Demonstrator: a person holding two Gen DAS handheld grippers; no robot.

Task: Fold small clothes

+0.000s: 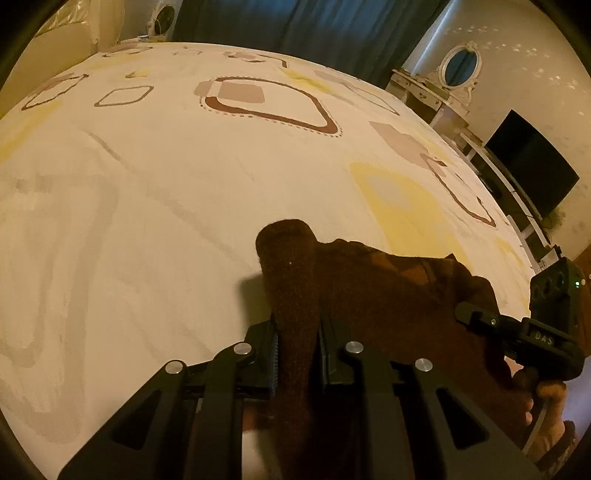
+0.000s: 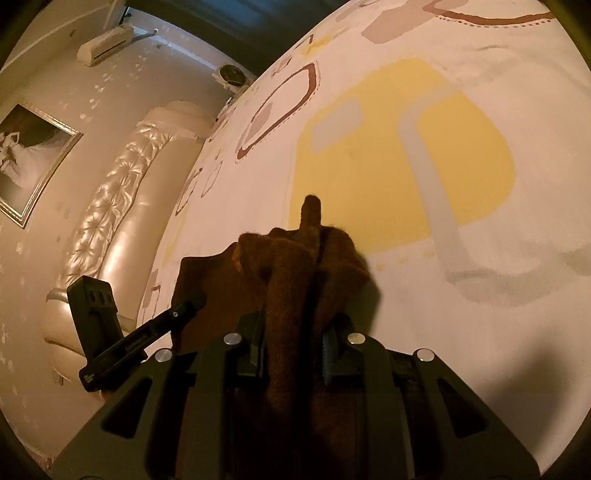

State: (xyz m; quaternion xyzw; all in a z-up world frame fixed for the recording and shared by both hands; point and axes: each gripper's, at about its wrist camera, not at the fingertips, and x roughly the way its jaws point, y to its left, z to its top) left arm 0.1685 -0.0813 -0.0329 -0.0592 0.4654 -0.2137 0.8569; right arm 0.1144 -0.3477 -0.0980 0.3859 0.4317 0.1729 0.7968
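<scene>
The left gripper (image 1: 297,354) has its 2 fingers (image 1: 264,354) pinched nearly closed on a bunched fold of the brown knitted garment (image 1: 388,295), whose fuzzy edge sticks up past the fingertips. The right gripper (image 2: 293,350) likewise has its fingers (image 2: 332,354) clamped narrow on another bunch of the same garment (image 2: 288,280), a small tuft of wool poking up above the grip. The garment hangs between the 2 grippers just above the bed (image 1: 147,184), which is covered by a cream bedspread (image 2: 461,258) printed with yellow, brown and grey shapes. In the left wrist view the other gripper shows at the right edge with a hand (image 1: 546,413) beneath it. A dark curtain (image 1: 314,26) hangs beyond the bed.
</scene>
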